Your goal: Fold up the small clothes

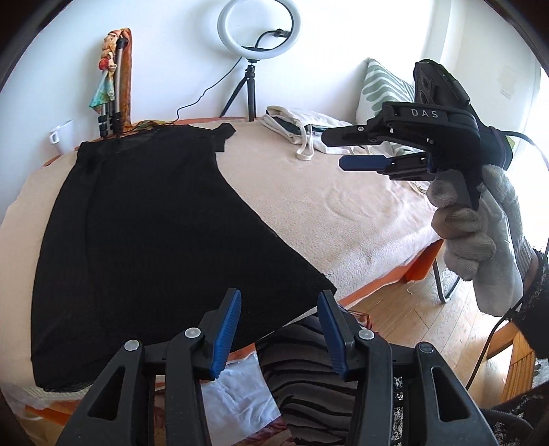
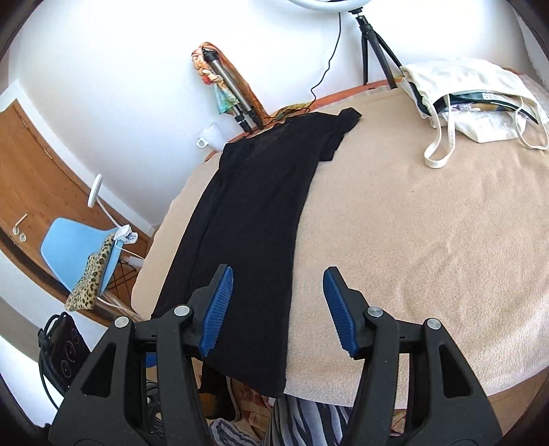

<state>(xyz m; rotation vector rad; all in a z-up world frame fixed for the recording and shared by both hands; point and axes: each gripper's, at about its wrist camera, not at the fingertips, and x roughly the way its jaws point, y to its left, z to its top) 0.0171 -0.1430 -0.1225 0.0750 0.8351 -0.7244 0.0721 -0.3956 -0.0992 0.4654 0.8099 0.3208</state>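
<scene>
— Black cloth, is that the shirt?

— Yes. It lies flat on the table, on a tan blanket. It is folded long and thin. One short sleeve sticks out at the far end.

— Where is it on the table?

— On the left part. Its near end hangs a bit over the near edge.

— Is the left gripper holding it?

— No. Its blue pads are apart, with nothing between them. It floats over the near corner of the shirt.

— And the right gripper?

— It is let go too. Its jaws are spread, and nothing is in them. In the left camera it is up in the air on the right, well apart from the shirt. A hand in a gray glove holds it.

— What else is there?

— A white cloth bag at the far right of the table. A ring light stands behind, and a white mug is at the far left.
</scene>
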